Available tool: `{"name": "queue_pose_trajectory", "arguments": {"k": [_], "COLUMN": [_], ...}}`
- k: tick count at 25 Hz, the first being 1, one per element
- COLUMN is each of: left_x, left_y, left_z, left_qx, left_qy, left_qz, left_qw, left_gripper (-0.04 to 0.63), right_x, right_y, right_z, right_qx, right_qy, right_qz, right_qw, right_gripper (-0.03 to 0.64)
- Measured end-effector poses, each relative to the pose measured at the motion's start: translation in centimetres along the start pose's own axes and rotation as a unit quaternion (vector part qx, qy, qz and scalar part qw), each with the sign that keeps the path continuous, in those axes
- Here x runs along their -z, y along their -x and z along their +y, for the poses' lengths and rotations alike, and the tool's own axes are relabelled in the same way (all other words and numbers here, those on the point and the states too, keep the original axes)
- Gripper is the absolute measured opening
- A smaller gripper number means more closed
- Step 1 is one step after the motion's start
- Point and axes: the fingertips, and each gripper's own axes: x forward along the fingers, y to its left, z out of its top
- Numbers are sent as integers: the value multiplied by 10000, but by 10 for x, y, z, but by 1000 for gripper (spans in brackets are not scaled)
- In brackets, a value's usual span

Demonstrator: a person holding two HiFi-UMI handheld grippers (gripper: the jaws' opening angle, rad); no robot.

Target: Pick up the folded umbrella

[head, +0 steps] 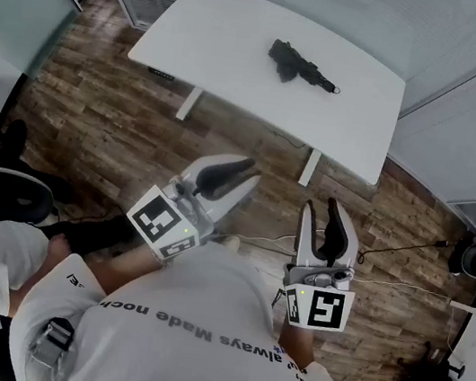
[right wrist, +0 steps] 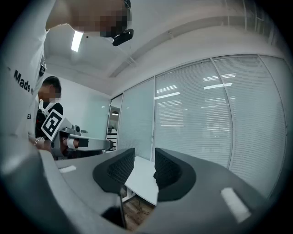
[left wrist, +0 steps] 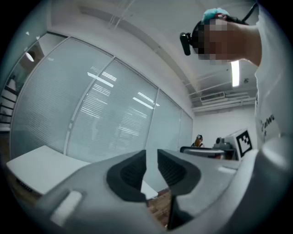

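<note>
Grey left tongs (head: 254, 177) shut, empty

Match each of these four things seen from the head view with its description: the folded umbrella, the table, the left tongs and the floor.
Column 1:
1. folded umbrella
2. table
3. left tongs
4. floor

Column 2:
A. brown wood planks
B. shut, holding nothing
C. black, lying on the tabletop
D. white, standing on the planks

Pairs: 1-C, 2-D, 3-B, 4-A
</note>
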Motion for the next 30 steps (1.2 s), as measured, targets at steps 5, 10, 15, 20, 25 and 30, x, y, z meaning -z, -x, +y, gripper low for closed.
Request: {"name": "queue_pose_trajectory", "arguments": {"k": [5, 10, 15, 20, 25, 30], "left_x": [12, 24, 34, 32, 28, 23], "left_y": [-10, -20, -18, -25, -33, -44], "left_z": [-8, -12, -14, -5, 15, 56], "left_qx": [-55, -158, -306, -337, -326, -373], "left_qy": [86, 130, 172, 134, 146, 189], "left_qz": [50, 94, 164, 160, 150, 138], "left_qw": [9999, 9997, 9992, 9992, 9993, 9990], "left_gripper": [80, 80, 80, 80, 80, 80], "right_x": [8, 19, 23, 26, 24, 24], "right_y": [8, 13, 21, 10, -13, -56], "right_z": [-12, -27, -29, -36, -41, -42], "right_qx": [-44, -126, -143, -200, -177, -267], "right_qy": [-22, -124, -152, -191, -228, -196], "right_qz": [60, 103, 88, 101, 97, 150], "right_qw": [10000, 9998, 9997, 9996, 9995, 9993], "right_gripper": [140, 138, 136, 130, 124, 121]}}
